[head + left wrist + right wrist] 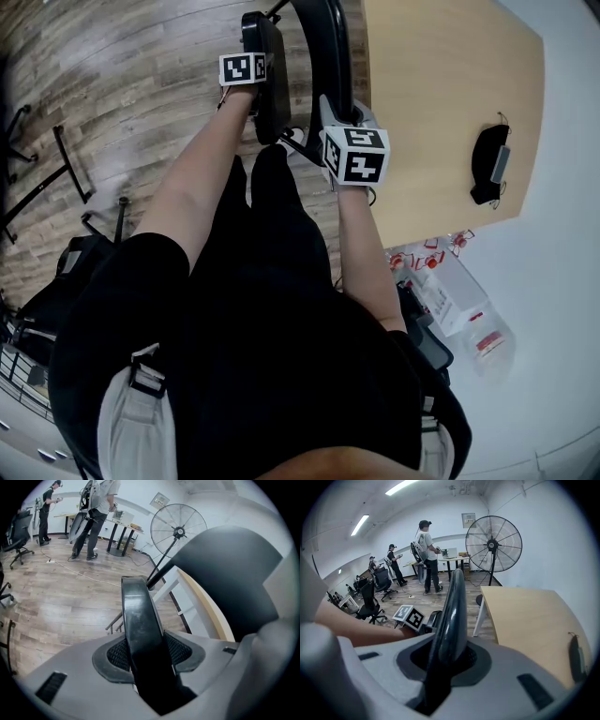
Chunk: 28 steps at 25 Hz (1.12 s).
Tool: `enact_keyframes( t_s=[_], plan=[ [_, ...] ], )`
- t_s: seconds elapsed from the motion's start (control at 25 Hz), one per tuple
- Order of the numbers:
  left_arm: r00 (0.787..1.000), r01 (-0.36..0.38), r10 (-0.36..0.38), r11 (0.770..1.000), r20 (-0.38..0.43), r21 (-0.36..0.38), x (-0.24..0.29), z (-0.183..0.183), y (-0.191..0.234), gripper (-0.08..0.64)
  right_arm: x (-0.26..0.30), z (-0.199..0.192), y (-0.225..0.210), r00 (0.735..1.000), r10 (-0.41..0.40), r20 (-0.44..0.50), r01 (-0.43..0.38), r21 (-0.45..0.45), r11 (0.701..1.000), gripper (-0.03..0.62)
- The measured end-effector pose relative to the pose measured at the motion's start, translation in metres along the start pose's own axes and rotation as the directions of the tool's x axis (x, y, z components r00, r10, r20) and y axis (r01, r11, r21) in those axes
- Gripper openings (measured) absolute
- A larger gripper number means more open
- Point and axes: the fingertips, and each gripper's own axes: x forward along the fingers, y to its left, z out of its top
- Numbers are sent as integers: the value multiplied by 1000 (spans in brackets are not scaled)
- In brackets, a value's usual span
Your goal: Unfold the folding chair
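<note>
**A:** Where is the folding chair (323, 56)?

**B:** Top middle of the head view, standing on the wooden floor (122, 84) just left of the pale surface (450, 103). It shows as two black slabs seen edge-on, the left panel (272, 66) and the right panel (328, 47).

**A:** And who has hold of what?

**B:** The left gripper (258, 89) is closed on the left panel. In the left gripper view (149, 656) the slab (138, 616) fills the gap, with both pads against it. The right gripper (337, 117) is clamped on the right panel. Its own view (447, 660) shows the thin curved edge (452, 616) pinched tight between nearly closed jaws.

**A:** So how far along is it?

**B:** Early, I'd say. Both grips are made, one on each half. But the two panels run close together and almost parallel, with only a narrow gap between them, so the chair looks still folded, or barely started.

**A:** What's left?

**B:** Nearly everything: pulling the halves apart until the seat drops level and the legs spread, then standing it on the floor. The surface is close on the right, which could crowd the swing.
</note>
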Motion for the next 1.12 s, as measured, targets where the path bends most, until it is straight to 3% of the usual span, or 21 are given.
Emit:
enact_keyframes(
  t_s=[0.36, 0.56, 1.12],
  plan=[
    [995, 98, -97, 994, 31, -44, -18, -12, 68, 202, 12, -5, 15, 999, 43, 13, -44, 15, 999, 67],
    [993, 117, -115, 991, 41, -66, -26, -18, 102, 207, 19, -9, 27, 998, 59, 23, -59, 25, 998, 69],
    [982, 184, -178, 977, 61, -107, -29, -31, 155, 216, 32, -18, 32, 997, 81, 9, -81, 26, 996, 72]
  ],
)
